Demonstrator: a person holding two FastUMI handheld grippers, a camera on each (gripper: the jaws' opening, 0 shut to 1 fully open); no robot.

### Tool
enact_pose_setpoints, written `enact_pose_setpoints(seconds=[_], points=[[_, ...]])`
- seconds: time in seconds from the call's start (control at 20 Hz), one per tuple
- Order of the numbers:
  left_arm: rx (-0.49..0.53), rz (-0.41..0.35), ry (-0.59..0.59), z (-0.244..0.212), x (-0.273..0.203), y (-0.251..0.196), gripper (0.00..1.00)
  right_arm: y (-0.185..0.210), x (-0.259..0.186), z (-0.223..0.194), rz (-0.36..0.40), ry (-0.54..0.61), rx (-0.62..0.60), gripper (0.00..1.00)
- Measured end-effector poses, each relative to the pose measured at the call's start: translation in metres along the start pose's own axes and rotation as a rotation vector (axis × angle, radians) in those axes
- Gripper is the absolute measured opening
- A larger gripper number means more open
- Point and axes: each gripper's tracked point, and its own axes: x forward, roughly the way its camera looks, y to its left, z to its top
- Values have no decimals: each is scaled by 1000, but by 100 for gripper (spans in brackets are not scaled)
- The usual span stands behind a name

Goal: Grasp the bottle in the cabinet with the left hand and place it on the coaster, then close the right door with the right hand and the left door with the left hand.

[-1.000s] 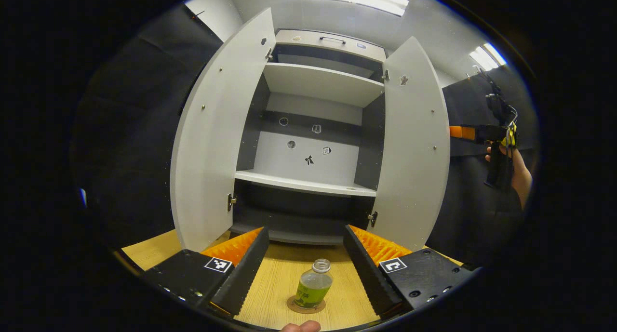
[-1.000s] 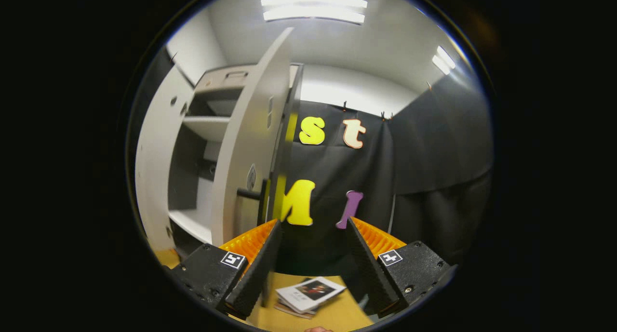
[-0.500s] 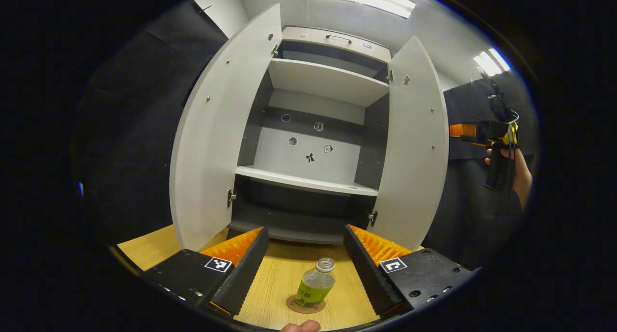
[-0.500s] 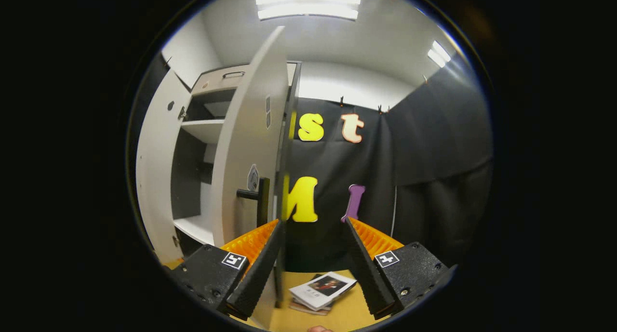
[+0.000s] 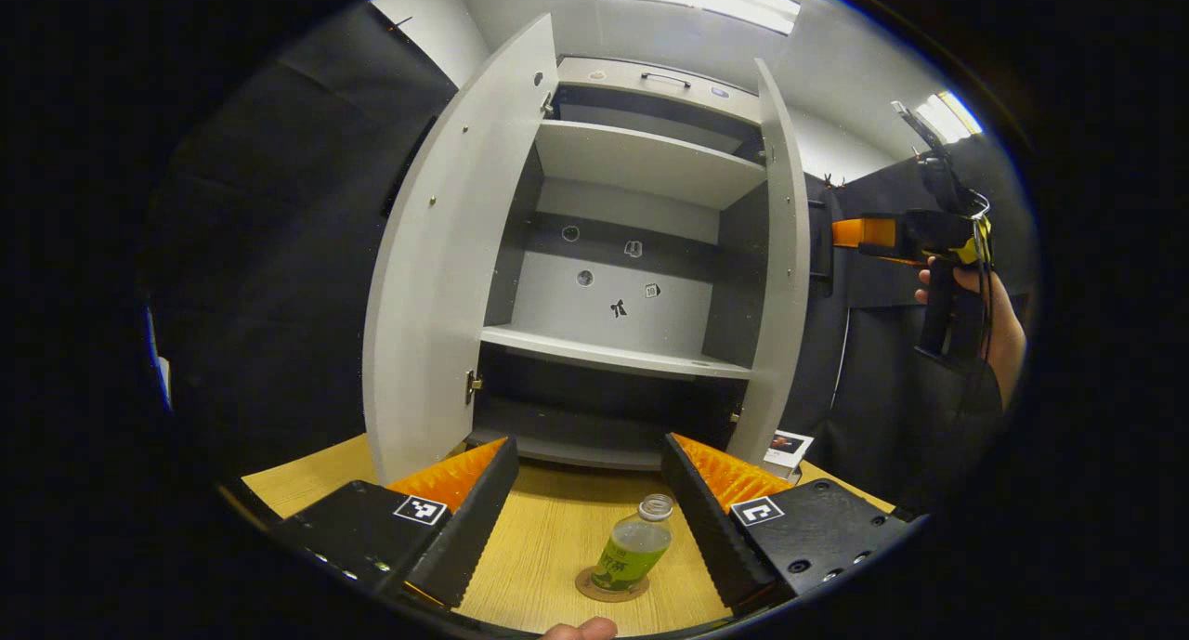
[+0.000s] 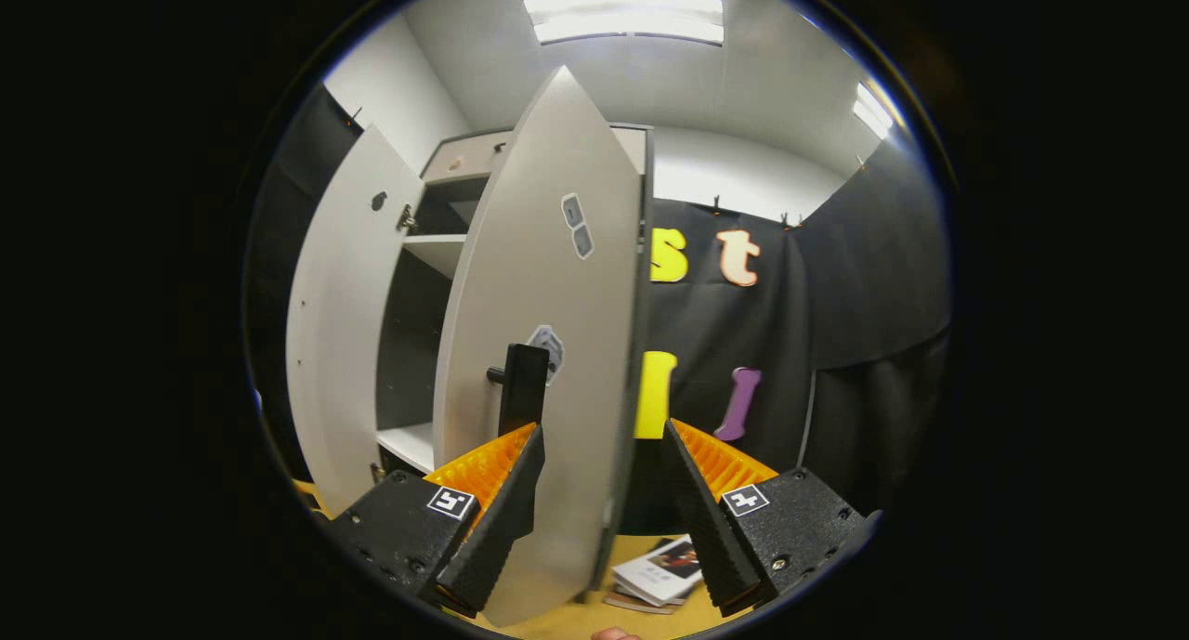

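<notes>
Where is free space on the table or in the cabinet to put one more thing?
Free: the middle shelf, the upper shelf, and the table beside the left door. Crowded: around the bottle on its coaster.

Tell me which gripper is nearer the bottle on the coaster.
Left. The left gripper hovers open just above the bottle on the coaster; the right gripper is off at the right door, its fingers straddling the door's edge.
</notes>
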Motion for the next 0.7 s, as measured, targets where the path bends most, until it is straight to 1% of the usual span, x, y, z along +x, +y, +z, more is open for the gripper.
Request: enact_pose_setpoints(seconds=[0.1,0.2,0.25,0.35,0.4,0.5,0.55,0.6,0.7], points=[[-1,16,3,0,-2,6,95,20,8,-5,61,11,41,79],[-3,32,5,0,-3,11,95,28,11,-4,83,12,50,81],[-2,40,6,0,-3,13,100,31,12,-3,87,5,41,81],[-1,55,3,2,-4,16,100,32,8,-1,87,-15,29,83],[-2,57,1,2,-3,17,95,33,6,1,93,-25,32,83],[2,53,3,2,-4,15,95,31,2,-1,104,-25,49,83],[2,49,8,2,-3,14,100,30,-1,-4,103,-19,59,83],[0,43,12,1,-1,12,95,28,-4,-7,99,-14,67,83],[-3,36,15,1,0,9,95,26,-18,-15,89,-11,80,83]])
